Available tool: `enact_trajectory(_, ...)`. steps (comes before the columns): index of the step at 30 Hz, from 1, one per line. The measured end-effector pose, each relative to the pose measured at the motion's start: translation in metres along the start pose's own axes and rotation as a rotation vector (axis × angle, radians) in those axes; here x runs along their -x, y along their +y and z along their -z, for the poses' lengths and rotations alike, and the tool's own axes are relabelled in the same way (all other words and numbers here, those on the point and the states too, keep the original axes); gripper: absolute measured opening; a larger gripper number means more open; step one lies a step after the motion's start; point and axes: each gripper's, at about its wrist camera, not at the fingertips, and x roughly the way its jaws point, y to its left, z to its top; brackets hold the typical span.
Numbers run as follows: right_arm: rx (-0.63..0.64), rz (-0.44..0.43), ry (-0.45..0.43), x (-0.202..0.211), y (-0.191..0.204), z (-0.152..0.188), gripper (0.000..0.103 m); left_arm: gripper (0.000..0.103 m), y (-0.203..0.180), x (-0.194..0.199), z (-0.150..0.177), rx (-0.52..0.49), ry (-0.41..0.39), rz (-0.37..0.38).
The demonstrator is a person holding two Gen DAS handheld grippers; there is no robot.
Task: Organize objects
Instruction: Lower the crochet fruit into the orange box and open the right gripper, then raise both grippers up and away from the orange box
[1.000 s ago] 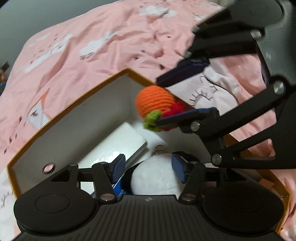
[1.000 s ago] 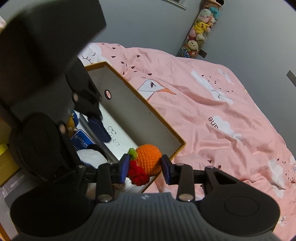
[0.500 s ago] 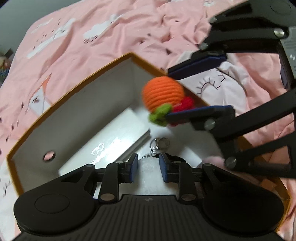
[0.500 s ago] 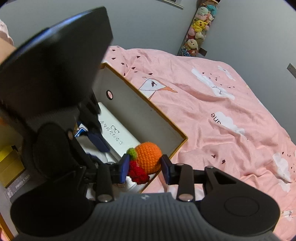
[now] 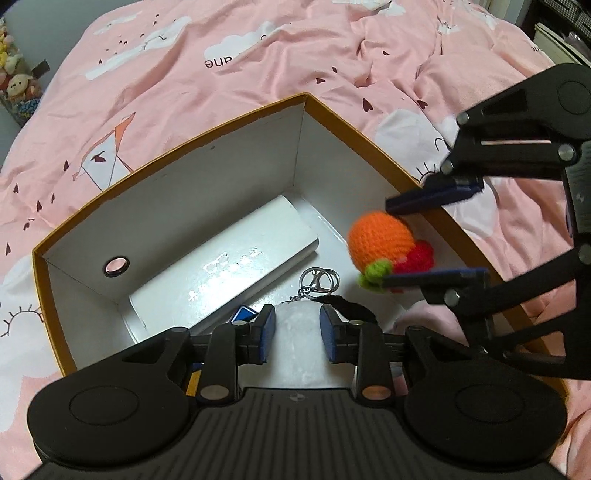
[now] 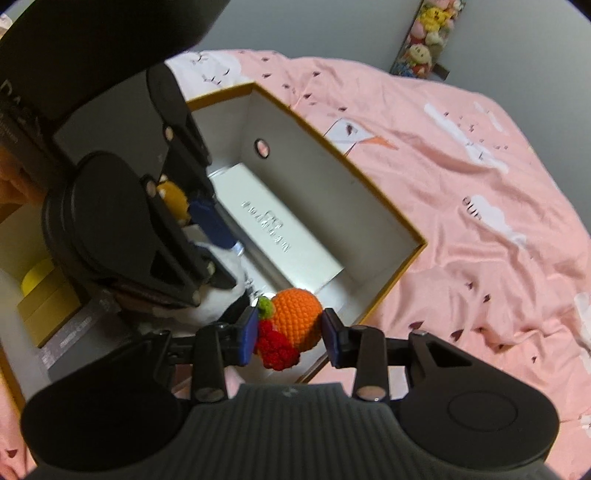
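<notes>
My right gripper [image 6: 290,338] is shut on a crocheted orange toy [image 6: 297,317] with a red and green tuft. It holds the toy just above the right side of an orange-rimmed white box [image 5: 303,98]. In the left wrist view the toy [image 5: 380,240] hangs near the box's right wall. My left gripper [image 5: 297,332] points down into the box, its pads against a white plush toy [image 5: 295,350] with black trim. Its jaws are opening slightly, with the plush still filling the gap. A white flat case [image 5: 221,266] and a metal keyring [image 5: 317,280] lie on the box floor.
The box rests on a pink bedspread [image 5: 221,55] with cloud prints. A small yellow plush [image 6: 173,195] and a blue card [image 5: 243,314] sit in the box by the left gripper. Yellow boxes [image 6: 40,295] stand beyond the box's left end. Plush toys [image 6: 424,33] hang on the far wall.
The left gripper's jaws closed from wide apart onto the white plush. The right gripper tipped downward and, in the left wrist view, shifted to the lower right with the orange toy.
</notes>
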Motion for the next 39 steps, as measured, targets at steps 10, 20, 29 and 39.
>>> enact_trajectory(10,-0.038,-0.016,0.037,0.002,0.003,0.0,0.04,0.035,0.0,-0.001,0.001,0.032,-0.017,-0.022)
enact_trajectory(20,-0.06,-0.009,-0.02,0.032,0.009,0.001,0.041,0.035,-0.018,0.04,0.0,-0.007,-0.086,-0.095)
enact_trajectory(29,-0.11,-0.011,-0.11,0.09,0.022,0.002,0.052,0.037,-0.044,0.122,0.009,0.01,-0.212,-0.181)
enact_trajectory(39,-0.319,0.028,-0.23,0.156,0.025,0.03,0.059,0.065,-0.085,0.198,0.034,0.123,-0.422,-0.293)
